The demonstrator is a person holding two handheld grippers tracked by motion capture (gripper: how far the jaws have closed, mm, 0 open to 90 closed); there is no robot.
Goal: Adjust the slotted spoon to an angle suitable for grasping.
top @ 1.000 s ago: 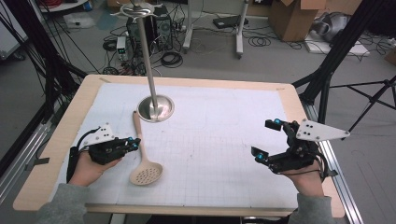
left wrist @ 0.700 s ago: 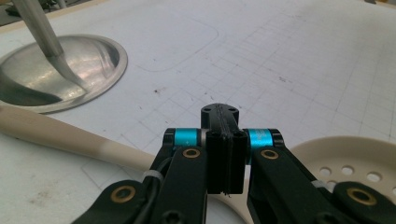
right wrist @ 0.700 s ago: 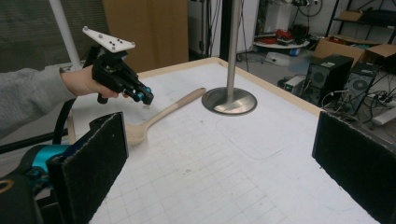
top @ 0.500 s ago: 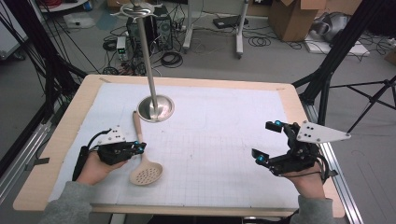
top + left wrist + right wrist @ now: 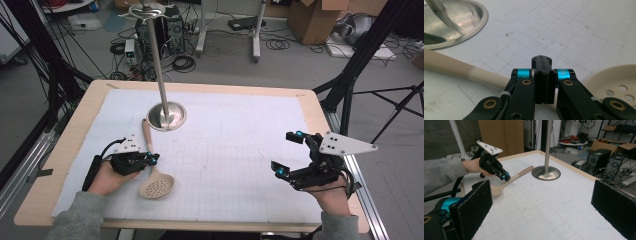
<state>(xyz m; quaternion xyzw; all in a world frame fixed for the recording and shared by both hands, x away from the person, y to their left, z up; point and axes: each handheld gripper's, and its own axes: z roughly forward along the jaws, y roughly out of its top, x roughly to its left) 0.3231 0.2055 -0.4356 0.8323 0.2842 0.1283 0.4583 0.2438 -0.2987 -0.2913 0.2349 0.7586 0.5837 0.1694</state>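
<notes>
- Now the left claw (image 5: 152,159), clenched with nothing between its jaws, sits low over the slotted spoon's (image 5: 153,172) handle on the table (image 5: 240,150).
- Likely pre-grasp: it must open and straddle the handle.
- Right claw (image 5: 289,154) waits released, well apart.
- Beyond the spoon stands the metal stand (image 5: 165,116).

Lab, floor cables (image 5: 280,44), computer towers (image 5: 607,161)

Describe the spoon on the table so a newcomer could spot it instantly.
Start at the metal stand with the round base on the white gridded mat. The slotted spoon lies just in front of that base, its handle pointing toward it, beside the shut left gripper. It is the one pale wooden-coloured thing there, with a perforated round bowl.
</notes>
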